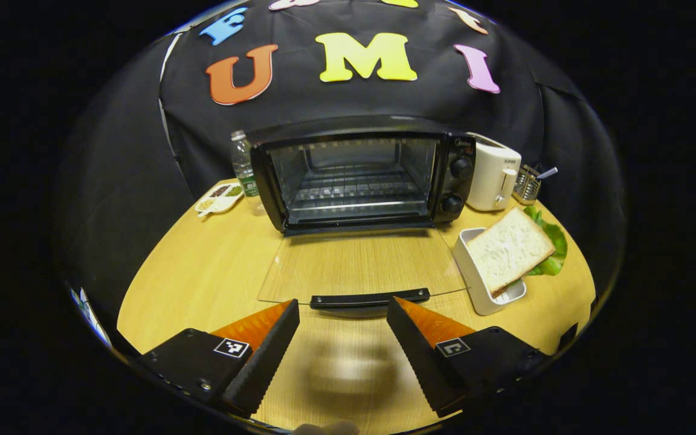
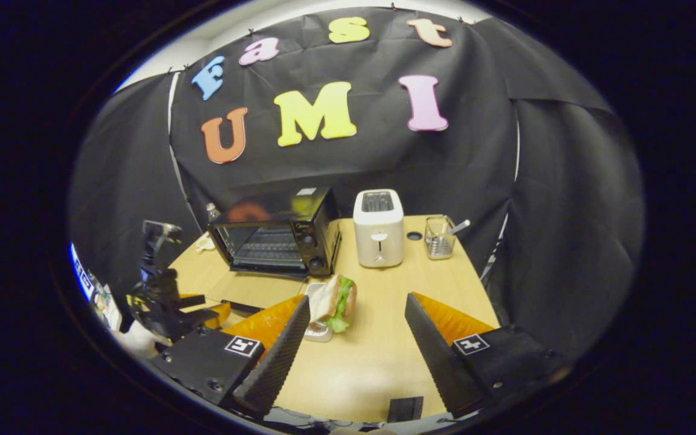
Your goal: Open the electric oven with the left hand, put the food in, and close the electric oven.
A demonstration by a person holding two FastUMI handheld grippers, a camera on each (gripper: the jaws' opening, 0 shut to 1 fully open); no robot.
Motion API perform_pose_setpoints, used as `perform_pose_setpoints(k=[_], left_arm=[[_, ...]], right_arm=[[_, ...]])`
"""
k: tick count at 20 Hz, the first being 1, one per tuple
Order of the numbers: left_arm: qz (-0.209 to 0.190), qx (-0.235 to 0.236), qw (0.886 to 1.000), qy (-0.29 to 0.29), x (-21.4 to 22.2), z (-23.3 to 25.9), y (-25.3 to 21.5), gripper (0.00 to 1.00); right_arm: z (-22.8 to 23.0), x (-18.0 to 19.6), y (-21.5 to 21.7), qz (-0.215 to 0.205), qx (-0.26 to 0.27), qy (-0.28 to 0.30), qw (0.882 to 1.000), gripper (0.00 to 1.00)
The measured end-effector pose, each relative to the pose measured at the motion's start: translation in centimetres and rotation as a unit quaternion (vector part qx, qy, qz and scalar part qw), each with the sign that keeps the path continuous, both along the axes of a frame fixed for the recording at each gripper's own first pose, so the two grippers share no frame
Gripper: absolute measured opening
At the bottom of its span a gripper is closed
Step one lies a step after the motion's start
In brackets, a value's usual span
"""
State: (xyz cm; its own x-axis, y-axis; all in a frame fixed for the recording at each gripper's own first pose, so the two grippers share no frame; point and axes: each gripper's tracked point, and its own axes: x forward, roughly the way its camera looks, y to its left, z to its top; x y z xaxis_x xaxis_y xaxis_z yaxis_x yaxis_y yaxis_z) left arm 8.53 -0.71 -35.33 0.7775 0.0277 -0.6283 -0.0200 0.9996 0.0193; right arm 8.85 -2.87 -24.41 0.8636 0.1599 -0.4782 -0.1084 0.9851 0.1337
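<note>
— Left gripper (image 1: 343, 311) first: how did it stand?
— Spread wide and holding nothing, just short of the handle (image 1: 370, 299) of the oven's (image 1: 360, 178) dropped glass door (image 1: 360, 266).
— And the right gripper (image 2: 357, 311)?
— Wide apart too, empty, farther from the oven.
— The food?
— A sandwich (image 1: 511, 249) leaned in a white holder (image 1: 480, 284) just right of the oven door, a toaster (image 2: 378, 235) behind it.

Black electric oven (image 1: 363, 178) open, glass door (image 1: 360, 266) flat on table; sandwich (image 1: 512, 249) tilted in white holder beside.
</note>
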Motion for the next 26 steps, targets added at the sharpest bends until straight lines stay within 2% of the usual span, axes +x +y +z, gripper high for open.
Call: perform_pose_setpoints(k=[3,6,11,12,14,15,16,17,18,19,20,21,22,23,24,25,26], left_arm=[[0.021,-0.011,0.999,-0.041,-1.7,5.5,0.8,0.96],[0.040,-0.003,0.996,-0.080,-3.3,11.1,1.4,0.96],[0.073,0.007,0.989,-0.127,-4.9,17.8,1.1,0.96],[0.080,0.013,0.988,-0.134,-5.0,18.8,1.2,0.96],[0.089,0.028,0.986,-0.140,-5.2,19.8,1.2,0.96],[0.094,0.037,0.985,-0.142,-5.5,20.1,1.1,0.96],[0.097,0.051,0.984,-0.142,-5.7,20.2,1.3,0.96],[0.105,0.060,0.984,-0.131,-6.0,19.7,1.5,0.96],[0.107,0.062,0.984,-0.129,-6.5,19.5,1.2,0.96],[0.113,0.061,0.984,-0.127,-7.0,19.4,1.0,0.96],[0.114,0.054,0.983,-0.129,-7.2,19.5,0.6,0.96],[0.114,0.051,0.984,-0.131,-7.1,19.5,0.3,0.96],[0.113,0.049,0.984,-0.131,-7.1,19.4,0.3,0.96],[0.112,0.046,0.984,-0.133,-7.2,19.4,0.4,0.96],[0.109,0.043,0.984,-0.134,-7.2,19.3,0.4,0.96],[0.108,0.041,0.984,-0.132,-7.5,19.1,0.6,0.96],[0.105,0.038,0.985,-0.135,-7.6,19.1,0.8,0.96]], right_arm=[[-4.6,2.1,0.6,0.026,0.049,0.044,0.997,0.99],[-8.6,4.5,1.6,0.050,0.102,0.093,0.989,0.99],[-11.2,9.7,3.7,0.083,0.160,0.121,0.976,0.98],[-11.7,10.8,4.0,0.090,0.167,0.125,0.974,0.85],[-12.2,12.2,5.2,0.109,0.195,0.142,0.964,0.80],[-12.5,12.6,5.7,0.115,0.209,0.152,0.959,0.90],[-12.9,13.1,5.6,0.108,0.213,0.163,0.957,0.70],[-13.1,13.3,5.5,0.102,0.217,0.171,0.956,0.75],[-12.7,13.6,5.7,0.103,0.231,0.169,0.953,0.45],[-12.3,13.4,5.8,0.107,0.239,0.170,0.950,0.43],[-12.1,13.1,6.0,0.112,0.240,0.172,0.949,0.37],[-12.0,12.5,6.2,0.120,0.239,0.174,0.948,0.45],[-11.7,12.1,6.2,0.125,0.235,0.172,0.948,0.42],[-10.9,11.8,5.9,0.121,0.231,0.164,0.951,0.32],[-9.8,11.7,5.7,0.117,0.230,0.151,0.954,0.31],[-8.3,11.2,5.5,0.112,0.230,0.136,0.957,0.31],[-6.8,11.2,5.4,0.106,0.238,0.120,0.958,0.41]])
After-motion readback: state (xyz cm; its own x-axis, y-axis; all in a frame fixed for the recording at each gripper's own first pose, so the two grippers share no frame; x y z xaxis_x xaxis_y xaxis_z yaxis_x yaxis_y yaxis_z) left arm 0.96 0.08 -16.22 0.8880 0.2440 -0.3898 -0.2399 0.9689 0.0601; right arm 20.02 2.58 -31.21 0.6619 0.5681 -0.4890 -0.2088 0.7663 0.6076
